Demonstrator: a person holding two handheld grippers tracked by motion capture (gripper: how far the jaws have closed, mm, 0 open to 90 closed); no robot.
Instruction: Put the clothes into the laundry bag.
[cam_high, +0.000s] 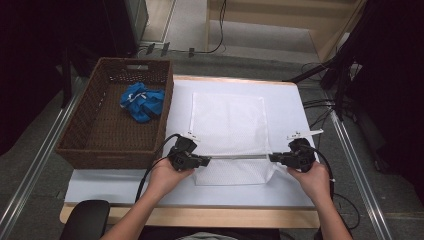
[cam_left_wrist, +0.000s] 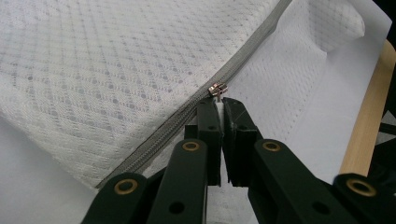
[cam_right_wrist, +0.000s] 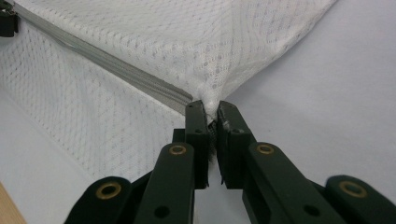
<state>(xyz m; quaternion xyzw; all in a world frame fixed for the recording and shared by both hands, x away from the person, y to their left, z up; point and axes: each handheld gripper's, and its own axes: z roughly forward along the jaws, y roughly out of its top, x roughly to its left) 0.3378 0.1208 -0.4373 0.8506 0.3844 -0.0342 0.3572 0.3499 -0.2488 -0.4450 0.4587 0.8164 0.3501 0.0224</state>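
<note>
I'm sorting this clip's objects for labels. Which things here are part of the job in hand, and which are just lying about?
In the job:
- white mesh bag
- its grey zipper
- zipper pull, pinched by the left gripper
- right gripper, shut on the bag's corner

Lying about:
- wicker basket
- blue cloth inside it

The table (cam_high: 295, 125) is seen from above the person's side, looking forward and down. Each gripper view is taken close along its own jaws. The mesh bag's (cam_high: 227, 125) grey zipper (cam_left_wrist: 177, 126) is shared by all views.
</note>
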